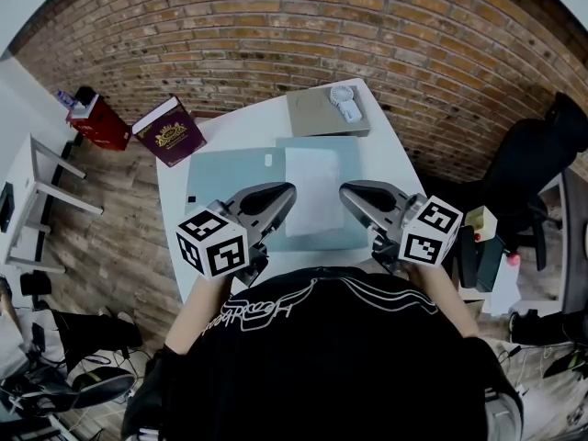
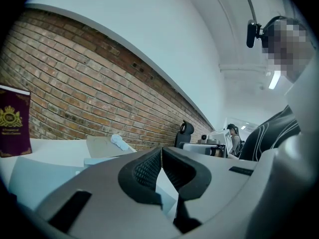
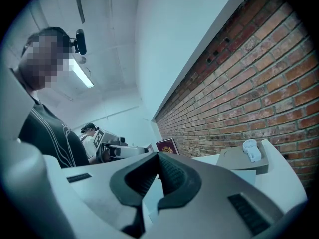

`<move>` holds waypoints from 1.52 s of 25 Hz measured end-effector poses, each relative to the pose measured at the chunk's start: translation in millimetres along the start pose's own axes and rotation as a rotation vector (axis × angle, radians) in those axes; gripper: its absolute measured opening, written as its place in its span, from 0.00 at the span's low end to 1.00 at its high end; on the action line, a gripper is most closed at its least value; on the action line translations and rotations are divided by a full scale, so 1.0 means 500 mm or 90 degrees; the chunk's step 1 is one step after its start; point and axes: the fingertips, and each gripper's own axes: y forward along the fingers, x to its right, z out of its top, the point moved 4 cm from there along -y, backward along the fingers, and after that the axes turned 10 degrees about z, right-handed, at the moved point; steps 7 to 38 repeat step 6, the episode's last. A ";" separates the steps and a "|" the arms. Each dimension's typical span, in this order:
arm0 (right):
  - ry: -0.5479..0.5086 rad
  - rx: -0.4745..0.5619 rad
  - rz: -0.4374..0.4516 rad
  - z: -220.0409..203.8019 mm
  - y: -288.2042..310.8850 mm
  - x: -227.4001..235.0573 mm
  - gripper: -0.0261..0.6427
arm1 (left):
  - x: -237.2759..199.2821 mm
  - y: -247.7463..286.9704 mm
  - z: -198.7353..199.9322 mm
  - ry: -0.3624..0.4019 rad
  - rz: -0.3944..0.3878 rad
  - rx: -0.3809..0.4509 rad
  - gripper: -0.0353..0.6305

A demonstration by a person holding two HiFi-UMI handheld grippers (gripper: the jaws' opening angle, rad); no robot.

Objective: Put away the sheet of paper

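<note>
In head view alone: paper sheet (image 1: 314, 191) whole.

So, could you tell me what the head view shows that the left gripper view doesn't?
Only the head view shows the sheet of paper laid out whole on the blue folder, and the red box beside the table. Only the left gripper view shows the left gripper close up, its jaws shut together with nothing between them, plus another person far back and a ceiling light. Both share the brick wall, the maroon book and the small white fan.
</note>
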 end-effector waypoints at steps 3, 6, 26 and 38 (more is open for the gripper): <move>0.002 0.000 -0.002 0.001 0.000 0.004 0.04 | -0.002 0.004 0.001 -0.001 -0.001 -0.003 0.11; 0.003 0.000 -0.003 0.003 0.004 0.007 0.04 | -0.005 0.007 0.002 -0.001 -0.002 -0.006 0.11; 0.003 0.000 -0.003 0.003 0.004 0.007 0.04 | -0.005 0.007 0.002 -0.001 -0.002 -0.006 0.11; 0.003 0.000 -0.003 0.003 0.004 0.007 0.04 | -0.005 0.007 0.002 -0.001 -0.002 -0.006 0.11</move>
